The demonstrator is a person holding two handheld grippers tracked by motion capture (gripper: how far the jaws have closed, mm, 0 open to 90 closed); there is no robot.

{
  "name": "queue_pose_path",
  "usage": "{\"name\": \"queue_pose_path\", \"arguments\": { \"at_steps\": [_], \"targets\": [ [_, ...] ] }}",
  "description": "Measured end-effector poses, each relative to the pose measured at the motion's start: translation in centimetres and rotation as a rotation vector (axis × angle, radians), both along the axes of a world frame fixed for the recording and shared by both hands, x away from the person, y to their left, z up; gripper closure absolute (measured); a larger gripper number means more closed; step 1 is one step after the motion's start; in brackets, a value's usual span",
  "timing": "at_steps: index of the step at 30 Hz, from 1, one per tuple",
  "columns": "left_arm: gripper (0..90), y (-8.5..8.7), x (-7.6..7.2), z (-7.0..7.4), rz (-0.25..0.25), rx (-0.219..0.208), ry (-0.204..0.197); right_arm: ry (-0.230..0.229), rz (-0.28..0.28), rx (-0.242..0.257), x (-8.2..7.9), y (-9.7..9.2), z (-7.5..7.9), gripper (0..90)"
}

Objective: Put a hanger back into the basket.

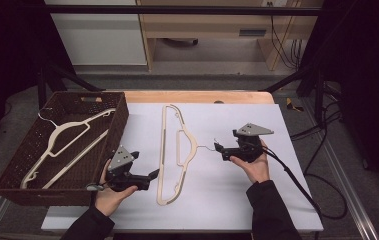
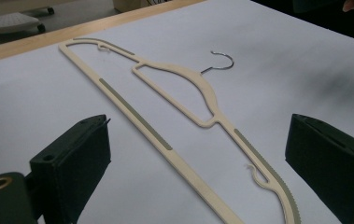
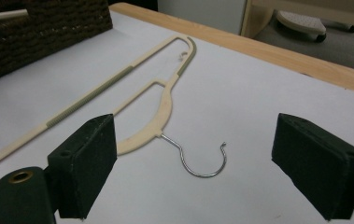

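The hanger (image 1: 178, 150) looks like matt cream plastic with greyish ribbed grip strips, and its hook (image 3: 202, 161) is thin shiny metal wire. It's lying on a smooth matt white sheet (image 1: 227, 200) over a pale wood table (image 1: 197, 96). The basket (image 1: 22, 192) is dark, rough woven wicker.

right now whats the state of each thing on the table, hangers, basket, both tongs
hanger on the table: lying flat on the white sheet, free of both tongs
its wire hook: pointing toward the right tongs, not gripped
basket: upright, open top
hangers in the basket: lying inside
left tongs: open, nothing held
right tongs: open, nothing held
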State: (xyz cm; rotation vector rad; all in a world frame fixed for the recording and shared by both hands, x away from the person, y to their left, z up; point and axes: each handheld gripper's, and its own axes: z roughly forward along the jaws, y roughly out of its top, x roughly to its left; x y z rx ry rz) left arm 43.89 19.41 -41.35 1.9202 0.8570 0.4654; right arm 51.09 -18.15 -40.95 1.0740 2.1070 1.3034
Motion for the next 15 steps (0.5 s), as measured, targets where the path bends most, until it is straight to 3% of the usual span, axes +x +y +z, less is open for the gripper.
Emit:
{"name": "queue_pose_path", "arguments": {
  "at_steps": [15],
  "targets": [
    [7.2, -0.8, 0.5, -1.3, -0.032, 0.035, 0.032, 0.094, 0.016, -0.103, 3.8, 2.8, -2.8, 30.9]
  ]
}}
